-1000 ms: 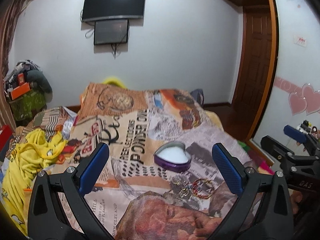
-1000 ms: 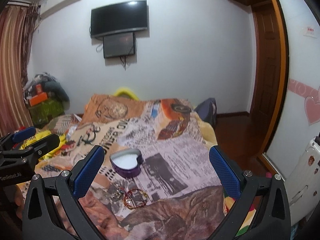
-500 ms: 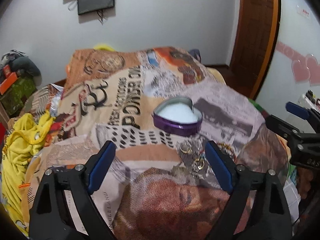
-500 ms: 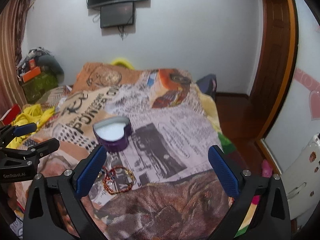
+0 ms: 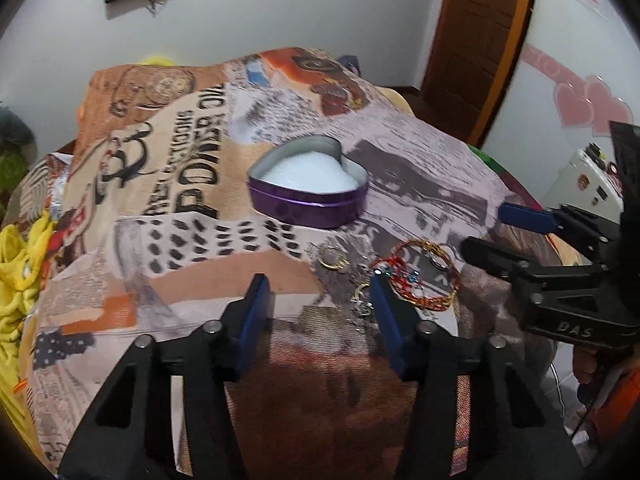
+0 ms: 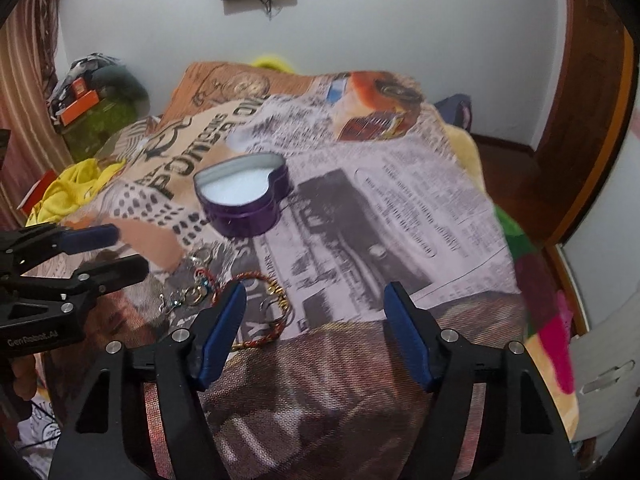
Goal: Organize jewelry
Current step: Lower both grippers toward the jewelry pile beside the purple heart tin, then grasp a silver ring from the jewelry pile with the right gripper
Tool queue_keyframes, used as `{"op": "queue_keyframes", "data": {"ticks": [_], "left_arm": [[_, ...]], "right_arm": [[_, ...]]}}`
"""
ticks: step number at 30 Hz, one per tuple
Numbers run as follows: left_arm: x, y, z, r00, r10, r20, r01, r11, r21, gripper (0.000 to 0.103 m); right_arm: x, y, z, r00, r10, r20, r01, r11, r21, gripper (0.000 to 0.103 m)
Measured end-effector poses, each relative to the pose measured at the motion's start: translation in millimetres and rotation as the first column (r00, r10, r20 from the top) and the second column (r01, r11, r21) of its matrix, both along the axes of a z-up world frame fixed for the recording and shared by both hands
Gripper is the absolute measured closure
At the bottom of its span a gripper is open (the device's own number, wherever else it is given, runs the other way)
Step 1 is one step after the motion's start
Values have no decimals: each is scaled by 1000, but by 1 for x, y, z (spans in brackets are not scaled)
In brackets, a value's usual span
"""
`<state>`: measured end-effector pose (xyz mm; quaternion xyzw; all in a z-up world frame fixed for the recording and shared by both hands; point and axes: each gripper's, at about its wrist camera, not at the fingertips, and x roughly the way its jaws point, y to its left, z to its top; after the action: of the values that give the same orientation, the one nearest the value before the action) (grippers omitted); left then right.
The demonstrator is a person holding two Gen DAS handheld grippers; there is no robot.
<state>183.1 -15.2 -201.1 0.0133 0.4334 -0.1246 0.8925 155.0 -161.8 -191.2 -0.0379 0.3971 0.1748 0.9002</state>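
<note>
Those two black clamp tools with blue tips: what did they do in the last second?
Both came down toward the bed. The left gripper narrowed its fingers; so did the right gripper, nearing the red-and-gold bracelet. Nothing is grasped. The purple heart-shaped tin and jewelry haven't moved.

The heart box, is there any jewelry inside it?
No, the heart box shows only a white lining, while the bracelet and gold ring lie on the blanket in front of it.

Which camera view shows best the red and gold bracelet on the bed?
The left wrist view: the bracelet lies almost wholly visible beside the gripper. In the right wrist view, the right gripper's finger covers part of the bracelet.
</note>
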Motion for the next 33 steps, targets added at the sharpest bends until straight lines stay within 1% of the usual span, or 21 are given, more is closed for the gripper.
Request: {"op": "queue_keyframes", "data": {"ticks": [1,3,6,8,11,13,15,16,17,18,19,22,23,24,28,33], "left_arm": [[0,0,-1,1000,-7,-4,7,1000,-1,58],[2,-4,-7,999,-28,-23,28,1000,-2,66],[4,-7,-16,997,-56,-54,55,998,-12,70],[4,-9,-18,996,-68,-60,68,998,-18,71],[5,-11,-21,994,-82,-69,81,996,-30,71],[5,-12,-22,994,-87,-72,85,996,-33,74],[6,-12,-25,993,-86,-75,84,996,-30,80],[6,-12,-25,994,-84,-74,82,996,-30,82],[7,-12,-26,994,-81,-74,79,996,-31,85],[7,-12,-26,994,-81,-75,78,996,-33,91],[7,-12,-27,994,-82,-78,79,996,-35,94],[6,-10,-26,994,-82,-77,79,996,-44,94],[6,-10,-25,994,-82,-74,79,996,-45,94],[6,-10,-24,994,-80,-73,77,996,-46,94],[4,-7,-20,996,-65,-65,62,997,-55,94],[1,-1,-11,999,-40,-36,38,998,-59,94]], "right_arm": [[1,2,-3,1000,9,-9,-9,1000,0,42],[2,5,-6,1000,20,-23,-19,1000,3,45],[4,8,-12,998,48,-41,-48,999,10,50],[4,9,-14,997,60,-44,-60,998,10,50],[6,12,-17,996,75,-55,-75,997,12,55],[7,14,-20,995,81,-63,-80,997,10,58],[9,16,-23,994,85,-73,-85,996,8,63],[10,16,-25,993,88,-79,-88,996,8,64],[10,17,-26,993,89,-82,-89,996,10,66],[10,17,-26,993,90,-82,-89,996,12,66],[10,17,-26,992,91,-82,-90,996,14,67],[10,18,-27,991,104,-87,-103,994,25,77],[10,18,-27,990,108,-89,-106,994,27,82],[10,19,-27,990,107,-89,-105,994,25,84],[9,19,-25,991,101,-84,-100,995,21,84],[8,16,-18,993,93,-75,-91,995,28,84]]}}
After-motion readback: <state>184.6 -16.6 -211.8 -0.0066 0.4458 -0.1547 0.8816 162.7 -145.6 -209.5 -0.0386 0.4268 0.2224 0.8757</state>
